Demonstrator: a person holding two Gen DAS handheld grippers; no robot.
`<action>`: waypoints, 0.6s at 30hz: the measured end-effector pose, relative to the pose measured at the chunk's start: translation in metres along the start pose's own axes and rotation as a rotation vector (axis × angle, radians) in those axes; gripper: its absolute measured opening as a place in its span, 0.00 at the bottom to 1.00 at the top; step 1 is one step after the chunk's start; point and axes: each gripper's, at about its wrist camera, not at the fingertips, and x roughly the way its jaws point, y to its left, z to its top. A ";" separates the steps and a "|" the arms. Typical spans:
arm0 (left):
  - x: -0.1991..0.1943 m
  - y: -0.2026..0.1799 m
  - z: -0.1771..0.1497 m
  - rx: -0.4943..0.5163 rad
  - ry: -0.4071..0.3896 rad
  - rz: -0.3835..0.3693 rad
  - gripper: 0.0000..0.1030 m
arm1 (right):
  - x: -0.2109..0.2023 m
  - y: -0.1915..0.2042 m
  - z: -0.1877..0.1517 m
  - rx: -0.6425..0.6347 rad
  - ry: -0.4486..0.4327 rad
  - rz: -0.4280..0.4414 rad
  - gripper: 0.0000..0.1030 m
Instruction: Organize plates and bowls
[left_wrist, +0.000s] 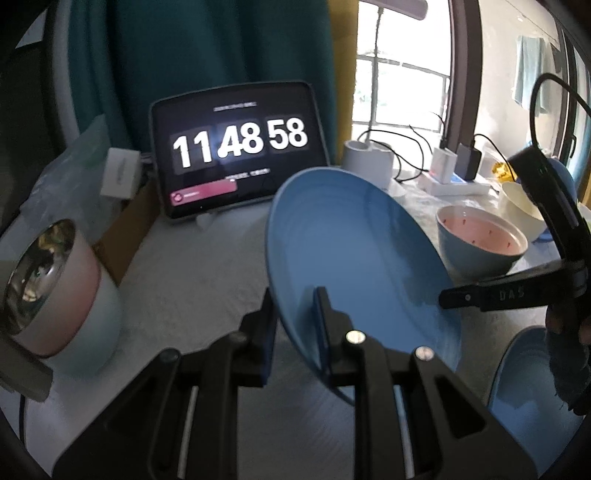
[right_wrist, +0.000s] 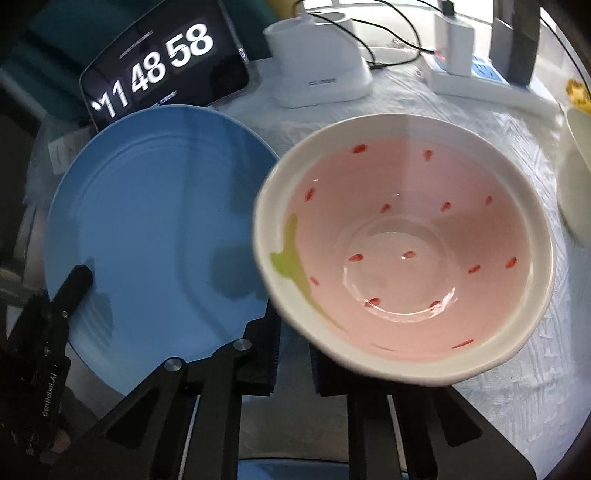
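While the blue plate tilts above the white tablecloth, the left gripper pinches its near rim. Right of the plate, the pink bowl has its rim between the right gripper's nearly closed fingers. Behind the plate stands a clock tablet.

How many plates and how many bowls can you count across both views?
Plates: 2 (held plate, low plate)
Bowls: 3 (strawberry bowl, cream bowl, steel-lined bowl)
Total: 5
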 end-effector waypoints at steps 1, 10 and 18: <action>-0.002 0.003 -0.001 -0.005 -0.001 0.002 0.19 | 0.003 0.003 0.002 -0.007 0.000 0.001 0.13; -0.036 0.027 -0.005 -0.049 -0.060 0.051 0.19 | -0.004 0.035 0.002 -0.069 -0.027 0.053 0.13; -0.056 0.038 -0.009 -0.100 -0.073 0.037 0.19 | -0.026 0.056 0.001 -0.113 -0.083 0.071 0.13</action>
